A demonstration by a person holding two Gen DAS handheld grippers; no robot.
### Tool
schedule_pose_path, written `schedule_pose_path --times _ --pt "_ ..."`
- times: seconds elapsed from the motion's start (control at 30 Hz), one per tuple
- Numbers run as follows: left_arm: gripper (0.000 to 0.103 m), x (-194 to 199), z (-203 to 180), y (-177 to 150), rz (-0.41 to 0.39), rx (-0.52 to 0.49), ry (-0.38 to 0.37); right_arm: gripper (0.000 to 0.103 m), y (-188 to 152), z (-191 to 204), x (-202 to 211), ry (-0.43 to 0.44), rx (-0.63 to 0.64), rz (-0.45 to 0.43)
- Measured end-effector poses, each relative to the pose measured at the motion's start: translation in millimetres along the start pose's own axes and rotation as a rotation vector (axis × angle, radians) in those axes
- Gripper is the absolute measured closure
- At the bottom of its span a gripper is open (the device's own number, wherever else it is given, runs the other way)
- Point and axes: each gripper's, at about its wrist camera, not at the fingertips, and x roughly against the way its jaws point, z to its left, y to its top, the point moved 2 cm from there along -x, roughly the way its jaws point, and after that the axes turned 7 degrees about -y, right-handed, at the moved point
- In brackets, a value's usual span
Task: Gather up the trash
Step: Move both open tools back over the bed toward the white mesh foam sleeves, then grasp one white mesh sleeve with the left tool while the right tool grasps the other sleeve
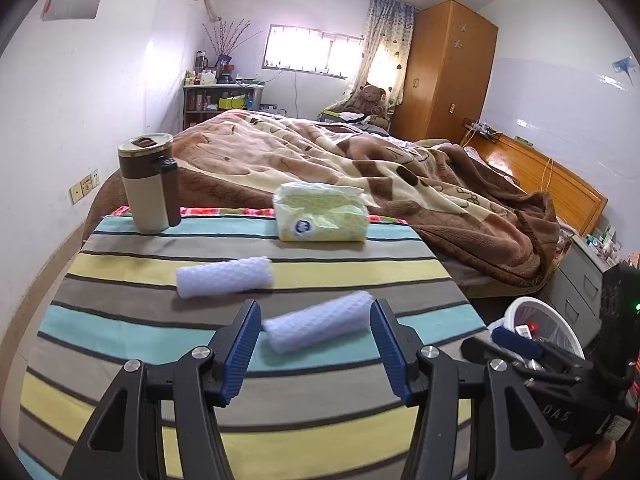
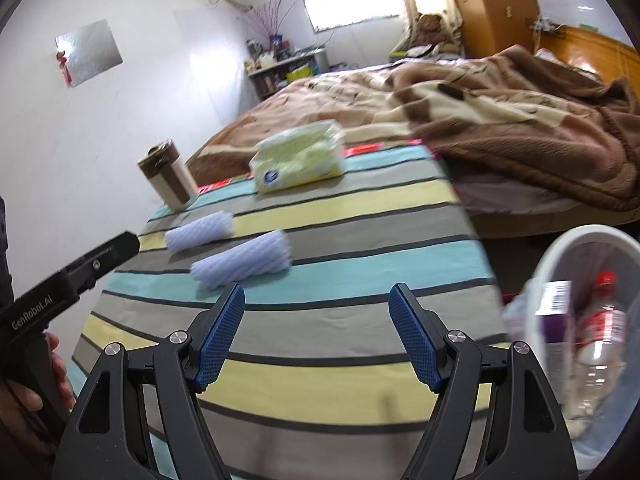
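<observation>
So the table [image 1: 120,360] has a striped cloth on it, bands of teal, yellow and grey with thin dark lines. It sits right up against a bed [image 1: 360,160] covered in a rumpled brown and cream blanket. White walls, a bright window [image 1: 312,52] at the far end, a wooden wardrobe [image 1: 448,68] beside a curtain, a teddy bear [image 1: 370,100] below that, and a cluttered shelf [image 1: 220,100] in the far left corner.

On the cloth: a brown and beige mug [image 1: 148,184] at the far left corner, a yellow tissue pack [image 1: 320,212] at the far edge, and two white foam sleeves, the trash here. The far sleeve [image 1: 226,276] lies mid-table. The near sleeve [image 1: 318,326] lies just ahead of the left gripper [image 1: 316,344], whose blue pads are spread wide to either side of it, nothing held.

The right gripper [image 2: 316,332] is also wide open and empty, over the stripes, with the near sleeve [image 2: 242,264] ahead and to its left.

The right view gives a proper look into the white bin [image 2: 560,248] off the table's right side: a clear bottle [image 2: 600,320] with a red cap and some purple packaging inside. The left view only catches the bin's rim [image 1: 520,304] behind the right gripper. The right view also shows the left gripper from the side, with the hand [image 2: 24,392] holding it.
</observation>
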Motion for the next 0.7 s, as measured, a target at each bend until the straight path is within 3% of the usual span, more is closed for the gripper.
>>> schedule_pose_path --times 0.17,0.37,0.7 --pt "0.046 -13 29 8 0.015 -0.012 0.021 0.027 4 21 -25 0.007 -0.006 0.048" --pt "0.046 -31 65 15 0.04 -0.017 -0.008 0.027 11 42 -50 0.002 0.0 0.084" --pt "0.039 -68 93 25 0.099 -0.084 -0.009 0.027 21 58 -96 -0.022 -0.069 0.171"
